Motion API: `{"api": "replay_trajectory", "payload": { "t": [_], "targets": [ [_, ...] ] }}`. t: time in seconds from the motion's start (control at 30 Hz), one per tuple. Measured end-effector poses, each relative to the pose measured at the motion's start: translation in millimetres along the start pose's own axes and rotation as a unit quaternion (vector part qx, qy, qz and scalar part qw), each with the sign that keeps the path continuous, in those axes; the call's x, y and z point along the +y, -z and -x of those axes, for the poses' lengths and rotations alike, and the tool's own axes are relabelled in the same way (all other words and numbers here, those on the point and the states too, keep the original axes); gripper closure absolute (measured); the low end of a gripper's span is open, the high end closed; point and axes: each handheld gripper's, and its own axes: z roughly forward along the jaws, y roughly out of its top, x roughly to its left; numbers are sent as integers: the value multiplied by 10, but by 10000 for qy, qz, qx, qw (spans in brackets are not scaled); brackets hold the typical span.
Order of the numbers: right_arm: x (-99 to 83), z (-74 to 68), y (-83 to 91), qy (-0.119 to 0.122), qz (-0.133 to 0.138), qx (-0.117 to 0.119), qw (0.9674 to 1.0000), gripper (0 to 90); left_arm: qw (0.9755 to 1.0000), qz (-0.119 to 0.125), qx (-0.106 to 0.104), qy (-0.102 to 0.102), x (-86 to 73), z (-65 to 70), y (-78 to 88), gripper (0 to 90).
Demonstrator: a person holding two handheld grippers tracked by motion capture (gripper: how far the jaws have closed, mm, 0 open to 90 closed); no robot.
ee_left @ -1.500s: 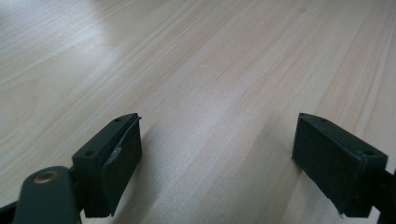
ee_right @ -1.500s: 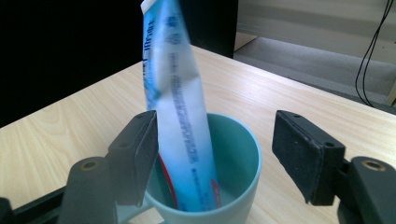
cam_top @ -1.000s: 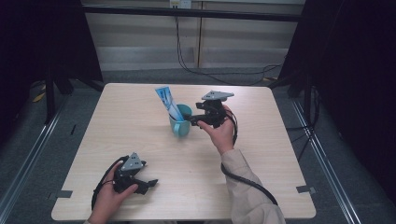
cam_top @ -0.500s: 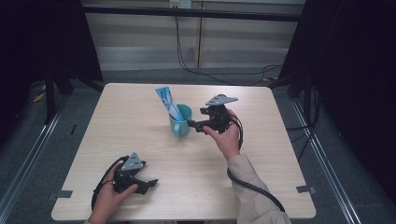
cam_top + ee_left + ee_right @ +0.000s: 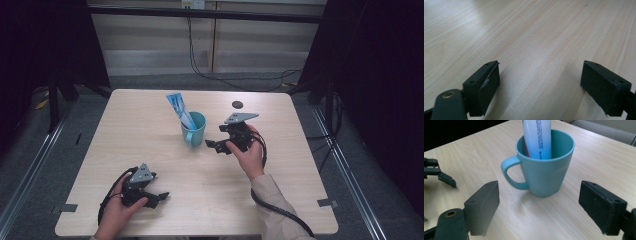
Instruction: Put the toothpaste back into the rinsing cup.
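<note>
The teal mug [image 5: 543, 168] sits near the middle of the table [image 5: 150, 125], right in front of the right gripper [image 5: 216, 146] & just beside it, not touching; its handle sticks out to the left in the right gripper view. The right gripper's jaws are wide apart w/ nothing in them, and that hand is much nearer than the left gripper [image 5: 159, 197], also wide & empty, low on the table near the front edge, well apart from the mug. Inside the mug stands a blue-and-white tube [image 5: 179, 111], long way up, leaning up & away toward the far left.

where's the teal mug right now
In the high view the teal mug stands upright mid-table, toothpaste tube inside, just left of the right gripper, whose open fingers face it.
</note>
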Motion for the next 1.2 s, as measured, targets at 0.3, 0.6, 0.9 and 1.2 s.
{"api": "replay_trajectory", "payload": {
  "t": [0.3,0.6,0.9,1.2],
  "targets": [
    [-212,-29,87,201,-279,-50,9994,164,10000,5,0,2,0,0,0,153],
    [-455,-60,166,334,-536,-88,9980,164,10000,5,4,0,0,0,0,153],
    [-617,-57,254,402,-704,-107,9967,164,10000,4,3,0,0,0,0,153],
    [-808,-51,340,394,-881,-145,9952,164,10000,7,-4,5,0,0,-1,153]
  ]
}}
